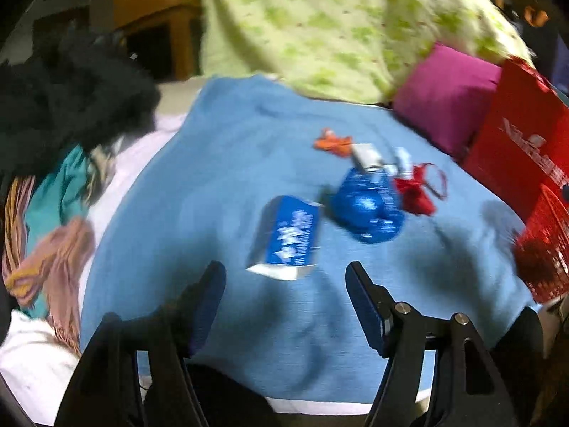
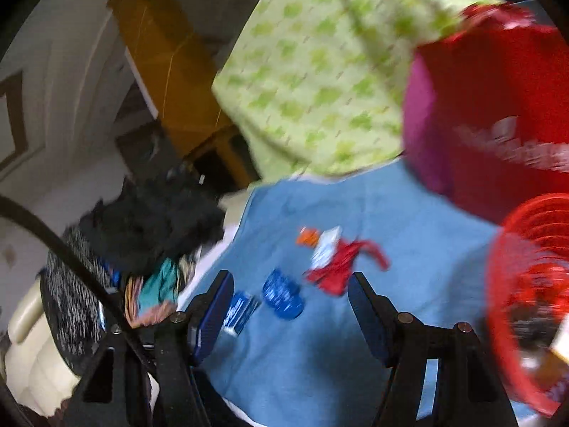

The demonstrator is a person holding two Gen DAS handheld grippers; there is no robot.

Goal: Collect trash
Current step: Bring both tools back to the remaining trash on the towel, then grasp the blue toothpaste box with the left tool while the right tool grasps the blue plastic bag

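Trash lies on a blue blanket (image 1: pixel 227 163): a blue and white carton (image 1: pixel 290 236), a crumpled blue wrapper (image 1: pixel 366 206), a red wrapper (image 1: pixel 418 188), an orange scrap (image 1: pixel 332 142) and small white pieces (image 1: pixel 366 154). My left gripper (image 1: pixel 286 284) is open and empty, just short of the carton. My right gripper (image 2: pixel 290 295) is open and empty above the blanket, with the carton (image 2: pixel 240 311), blue wrapper (image 2: pixel 282 295) and red wrapper (image 2: pixel 338 267) ahead of it. A red mesh basket (image 2: pixel 526 284) stands at the right, with some items inside.
A red bag (image 1: pixel 515 142) and a magenta cushion (image 1: pixel 444 99) stand at the back right. A green patterned pillow (image 1: pixel 338 25) lies behind. A pile of clothes (image 1: pixel 60 135) lies at the left. A wooden cabinet (image 2: pixel 170 67) stands behind the bed.
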